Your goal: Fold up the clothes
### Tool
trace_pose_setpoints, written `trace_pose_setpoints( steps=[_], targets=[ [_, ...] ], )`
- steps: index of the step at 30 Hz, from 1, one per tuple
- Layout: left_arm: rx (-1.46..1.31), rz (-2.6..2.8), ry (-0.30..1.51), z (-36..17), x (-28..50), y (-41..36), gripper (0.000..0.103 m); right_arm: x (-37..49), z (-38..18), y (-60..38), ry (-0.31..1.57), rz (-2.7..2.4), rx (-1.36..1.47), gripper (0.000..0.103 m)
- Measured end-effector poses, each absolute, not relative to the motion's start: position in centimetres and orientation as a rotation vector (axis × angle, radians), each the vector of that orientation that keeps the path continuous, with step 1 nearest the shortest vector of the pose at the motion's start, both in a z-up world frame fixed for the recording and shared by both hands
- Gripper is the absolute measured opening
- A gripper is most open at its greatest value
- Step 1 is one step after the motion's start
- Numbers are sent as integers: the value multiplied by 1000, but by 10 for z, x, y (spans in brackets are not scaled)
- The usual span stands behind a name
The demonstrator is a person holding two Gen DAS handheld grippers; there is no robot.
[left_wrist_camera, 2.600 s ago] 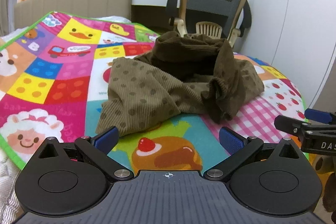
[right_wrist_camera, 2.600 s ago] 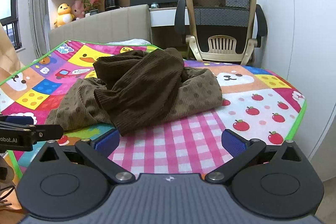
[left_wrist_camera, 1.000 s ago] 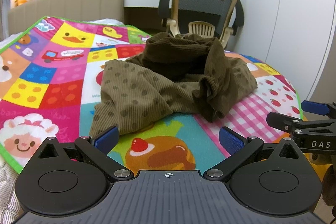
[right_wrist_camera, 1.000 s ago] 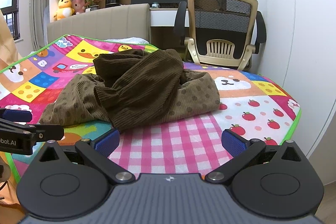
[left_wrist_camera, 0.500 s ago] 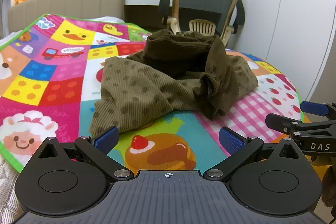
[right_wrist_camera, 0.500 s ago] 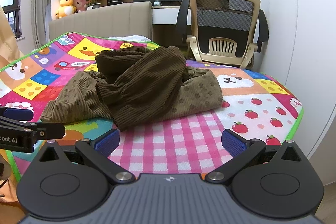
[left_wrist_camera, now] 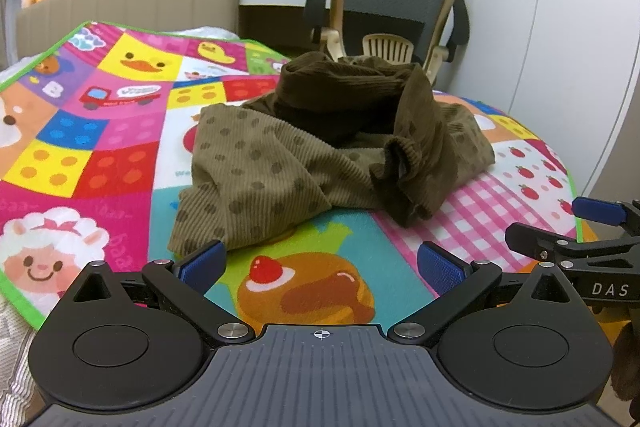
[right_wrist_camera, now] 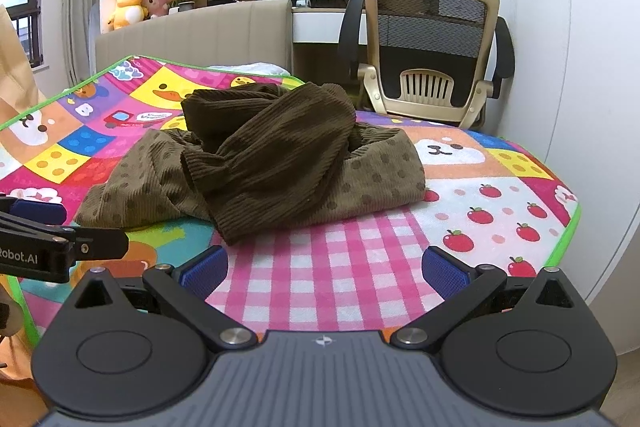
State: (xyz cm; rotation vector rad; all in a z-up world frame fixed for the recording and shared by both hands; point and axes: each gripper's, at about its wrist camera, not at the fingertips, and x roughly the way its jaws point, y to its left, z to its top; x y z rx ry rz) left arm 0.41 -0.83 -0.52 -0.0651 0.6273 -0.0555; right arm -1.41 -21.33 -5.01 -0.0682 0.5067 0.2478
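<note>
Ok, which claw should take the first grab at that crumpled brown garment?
Left, probably. The left claw is open with the polka-dot hem corner just beside its left finger; the right claw is open over bare checked mat.

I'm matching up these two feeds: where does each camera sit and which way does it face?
Left wrist: on the left gripper, facing the clothes on the mat; open jaws below, right gripper at right.
Right wrist: on the right gripper, same heading; open jaws, left gripper at left.
Shared: clothes, mat, chair.
</note>
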Motion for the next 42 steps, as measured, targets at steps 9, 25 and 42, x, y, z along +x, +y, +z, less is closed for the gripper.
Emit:
trace_pose_setpoints(
  steps=[9, 25, 42],
  targets=[
    [-52, -59, 648, -8, 19, -4, 103, 8, -46, -213, 499, 251, -234, 103],
    [245, -179, 758, -18, 96, 39, 103, 138, -37, -155, 467, 235, -553, 103],
    [35, -274, 676, 7, 134, 107, 103, 97, -69, -141, 592, 415, -650, 103]
  ],
)
